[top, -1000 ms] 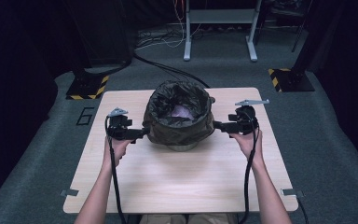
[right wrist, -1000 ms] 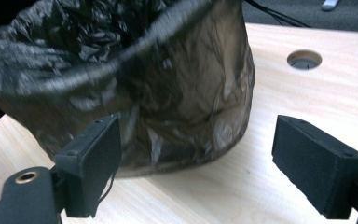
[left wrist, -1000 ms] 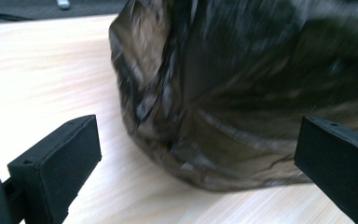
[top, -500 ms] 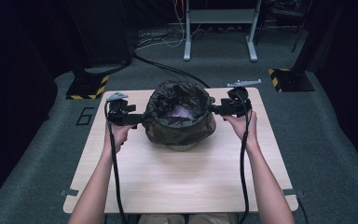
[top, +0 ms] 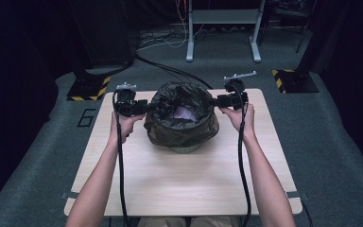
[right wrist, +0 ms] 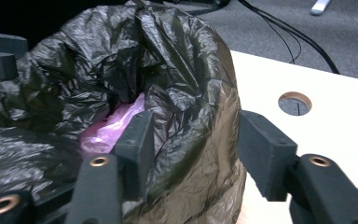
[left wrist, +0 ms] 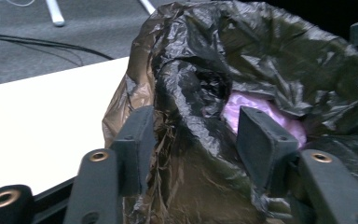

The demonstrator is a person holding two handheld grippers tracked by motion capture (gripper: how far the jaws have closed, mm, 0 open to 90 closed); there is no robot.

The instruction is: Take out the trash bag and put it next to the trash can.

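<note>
Both grippers straddling the rim of a black bin bag point(top: 182, 120), jaws apart.

The left gripper point(top: 142, 108) and right gripper point(top: 214, 100) are flanking the bag, which is sitting on a pale wooden table point(top: 184, 175) over grey carpet point(top: 331, 137), near a metal stand point(top: 222, 19).

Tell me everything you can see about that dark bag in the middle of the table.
The bag is thin, crinkly black plastic, see-through brownish where stretched. It sits upright at the far middle of the wooden table, mouth open upward, with something pink inside. Its rim is folded outward over whatever holds it up. The left tongs and right tongs each straddle a fold of the rim on opposite sides, jaws apart.
</note>
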